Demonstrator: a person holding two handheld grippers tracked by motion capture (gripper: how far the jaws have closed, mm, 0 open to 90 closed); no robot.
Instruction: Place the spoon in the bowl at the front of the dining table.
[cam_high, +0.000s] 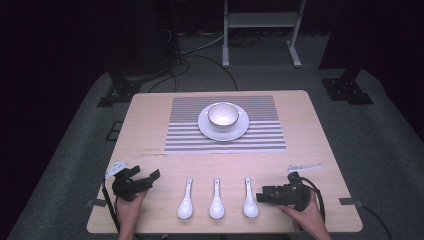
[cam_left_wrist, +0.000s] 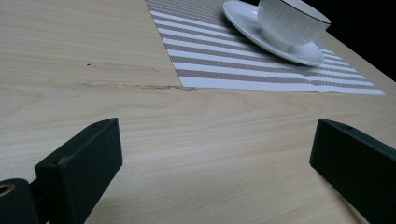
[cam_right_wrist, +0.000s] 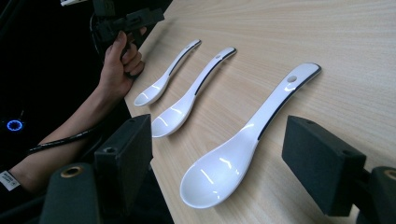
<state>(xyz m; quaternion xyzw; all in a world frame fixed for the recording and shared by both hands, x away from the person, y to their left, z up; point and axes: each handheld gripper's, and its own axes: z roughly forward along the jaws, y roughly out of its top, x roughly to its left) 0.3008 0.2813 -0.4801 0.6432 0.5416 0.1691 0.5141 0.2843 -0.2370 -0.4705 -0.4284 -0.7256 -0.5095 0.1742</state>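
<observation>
Right gripper (cam_right_wrist: 219, 158): jaws spread wide, low over the wooden table (cam_right_wrist: 327, 42), nothing between the pads. Nearest white spoon (cam_right_wrist: 243, 149) lies flat in the gap between the jaws, bowl toward the camera (handle has a small hole near its tip). Middle spoon (cam_right_wrist: 189, 105) and far spoon (cam_right_wrist: 166, 77) lie beside it, roughly parallel, apart. Beyond them, the left hand (cam_right_wrist: 116, 65) grips the left gripper (cam_right_wrist: 128, 21) at the table edge.

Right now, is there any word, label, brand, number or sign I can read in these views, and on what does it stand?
None can be read.
The white tag at the person's wrist in the right gripper view carries dark marks, too small and blurred to read.
The three spoons, the bowl, its saucer and the striped mat bear no lettering.
</observation>
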